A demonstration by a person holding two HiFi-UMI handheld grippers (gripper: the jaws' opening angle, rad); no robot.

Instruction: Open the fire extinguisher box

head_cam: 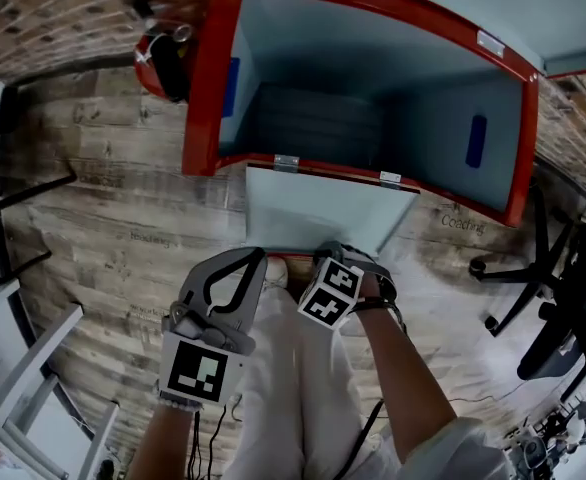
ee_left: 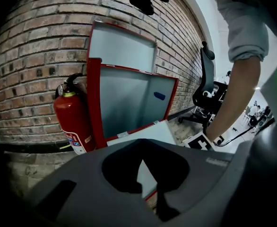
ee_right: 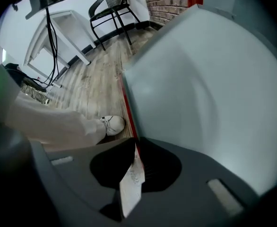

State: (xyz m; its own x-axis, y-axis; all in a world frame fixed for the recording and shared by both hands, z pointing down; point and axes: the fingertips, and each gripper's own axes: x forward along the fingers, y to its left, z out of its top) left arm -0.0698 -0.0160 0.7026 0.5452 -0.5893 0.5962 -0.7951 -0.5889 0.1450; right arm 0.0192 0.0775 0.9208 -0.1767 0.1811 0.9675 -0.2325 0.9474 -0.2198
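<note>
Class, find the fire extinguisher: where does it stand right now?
In the left gripper view, the fire extinguisher stands at the left against the brick wall, just left of the open red box.

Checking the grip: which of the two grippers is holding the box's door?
The right gripper: its jaws pinch the door by its red edge. The left gripper has nothing between its jaws.
</note>
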